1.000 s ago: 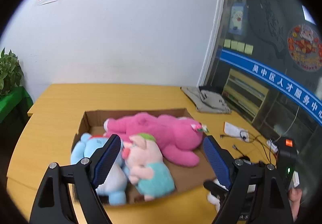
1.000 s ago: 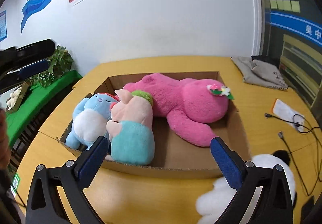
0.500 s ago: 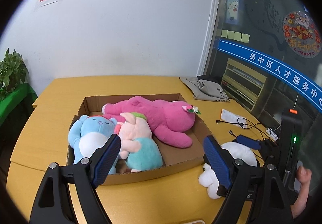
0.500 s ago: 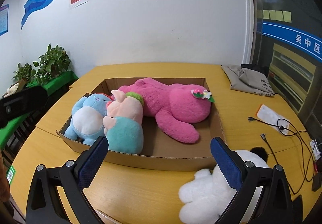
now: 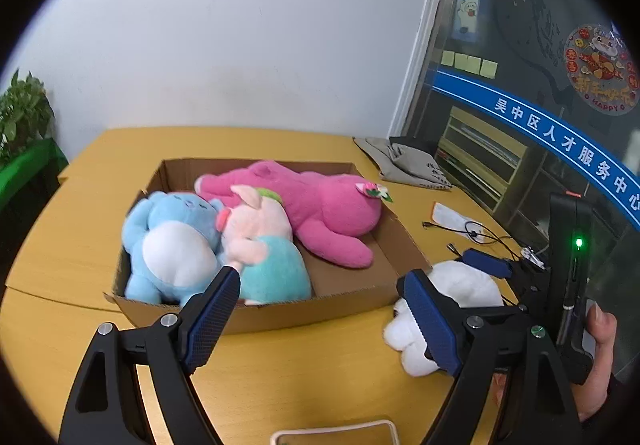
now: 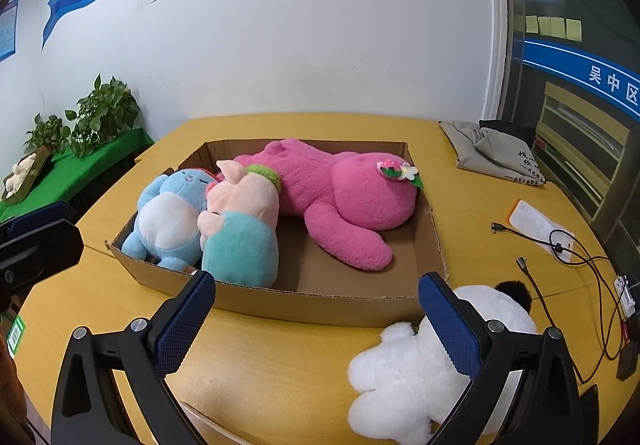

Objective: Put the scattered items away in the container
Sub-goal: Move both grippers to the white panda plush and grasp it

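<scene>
A shallow cardboard box [image 5: 280, 315] [image 6: 320, 305] sits on the yellow table. A big pink plush [image 5: 320, 205] [image 6: 344, 197], a blue plush [image 5: 172, 241] [image 6: 168, 221] and a pink-and-teal pig plush [image 5: 264, 237] [image 6: 240, 229] lie inside it. A white panda plush [image 5: 460, 285] [image 6: 408, 377] lies on the table outside the box's near right corner. My left gripper [image 5: 322, 319] hovers open before the box's front wall, nothing between its pads. My right gripper [image 6: 316, 325] is open too; its right finger hides part of the panda.
A grey cloth bag [image 6: 496, 149], a white packet [image 6: 540, 223] and black cables [image 6: 576, 257] lie on the table's right side. Potted plants [image 6: 104, 117] stand on a green shelf to the left. A hand [image 5: 600, 329] holds the right tool.
Both views have drawn back from the box, which now looks smaller and farther. The white panda has come fully into view at the right. Both grippers stay open.
</scene>
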